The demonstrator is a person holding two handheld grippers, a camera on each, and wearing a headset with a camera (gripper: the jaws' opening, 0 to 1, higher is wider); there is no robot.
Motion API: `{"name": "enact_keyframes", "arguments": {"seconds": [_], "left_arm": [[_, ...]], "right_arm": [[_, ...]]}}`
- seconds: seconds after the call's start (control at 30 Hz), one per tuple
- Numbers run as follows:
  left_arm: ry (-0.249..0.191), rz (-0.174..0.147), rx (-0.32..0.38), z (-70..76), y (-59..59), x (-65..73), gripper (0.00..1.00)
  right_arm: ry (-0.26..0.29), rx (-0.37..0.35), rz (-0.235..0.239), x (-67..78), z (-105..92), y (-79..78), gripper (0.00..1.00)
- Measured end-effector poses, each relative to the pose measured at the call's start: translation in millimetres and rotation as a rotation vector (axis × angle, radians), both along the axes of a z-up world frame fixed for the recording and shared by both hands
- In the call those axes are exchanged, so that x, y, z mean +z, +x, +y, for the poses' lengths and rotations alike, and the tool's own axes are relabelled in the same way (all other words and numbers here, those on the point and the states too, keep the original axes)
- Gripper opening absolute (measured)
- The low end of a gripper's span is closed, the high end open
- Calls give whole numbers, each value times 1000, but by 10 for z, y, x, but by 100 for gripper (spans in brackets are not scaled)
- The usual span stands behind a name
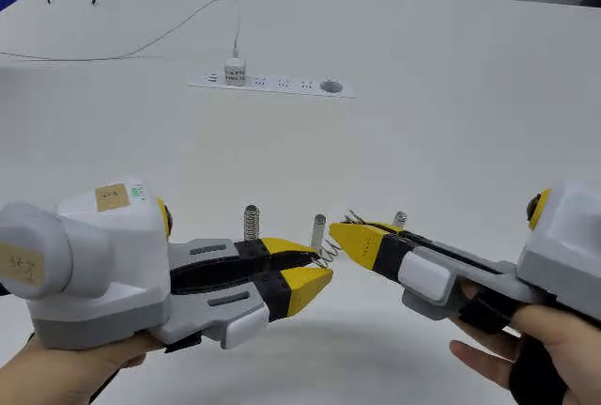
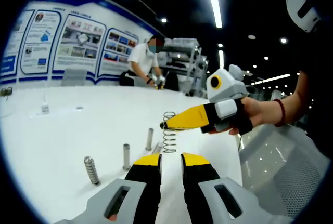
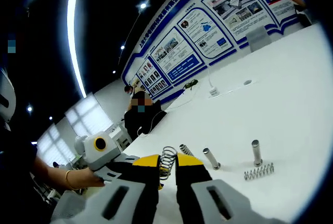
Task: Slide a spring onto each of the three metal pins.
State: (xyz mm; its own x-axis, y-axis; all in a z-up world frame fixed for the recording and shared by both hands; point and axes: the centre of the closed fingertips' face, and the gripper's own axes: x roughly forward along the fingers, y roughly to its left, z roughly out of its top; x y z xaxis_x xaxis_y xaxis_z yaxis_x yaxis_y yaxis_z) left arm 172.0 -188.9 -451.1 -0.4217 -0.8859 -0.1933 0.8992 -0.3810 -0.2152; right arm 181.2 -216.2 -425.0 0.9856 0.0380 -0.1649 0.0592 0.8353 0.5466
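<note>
Clamping a spring (image 1: 329,252) by one end with the right tool (image 1: 338,230), jaws shut, near the surface's (image 1: 423,123) front edge, beside the bare middle pin (image 1: 318,229). Holding nothing with the left tool (image 1: 319,266), jaws slightly parted, just beside that spring.

Right gripper (image 1: 336,231) pinches the spring (image 1: 328,253) by its end; left gripper (image 1: 322,267), jaws slightly parted, faces it from the spring's other side, tips just beside.
</note>
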Motion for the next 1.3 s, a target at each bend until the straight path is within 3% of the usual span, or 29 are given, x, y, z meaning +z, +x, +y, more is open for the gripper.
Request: {"name": "enact_keyframes", "arguments": {"seconds": [0.27, 0.43, 0.57, 0.7, 1.3], "left_arm": [[58, -91, 20, 32, 45, -167, 27], [76, -146, 27, 58, 64, -235, 35], [83, -172, 28, 80, 82, -278, 40], [87, -175, 39, 92, 106, -290, 44], [115, -174, 68, 172, 163, -361, 57]], "right_arm": [[-143, -16, 9, 71, -134, 59, 12], [-291, -14, 34, 126, -233, 151, 11], [-347, -2, 51, 122, -270, 242, 11], [-406, 5, 70, 98, -325, 316, 11], [-439, -11, 133, -166, -408, 514, 11]]}}
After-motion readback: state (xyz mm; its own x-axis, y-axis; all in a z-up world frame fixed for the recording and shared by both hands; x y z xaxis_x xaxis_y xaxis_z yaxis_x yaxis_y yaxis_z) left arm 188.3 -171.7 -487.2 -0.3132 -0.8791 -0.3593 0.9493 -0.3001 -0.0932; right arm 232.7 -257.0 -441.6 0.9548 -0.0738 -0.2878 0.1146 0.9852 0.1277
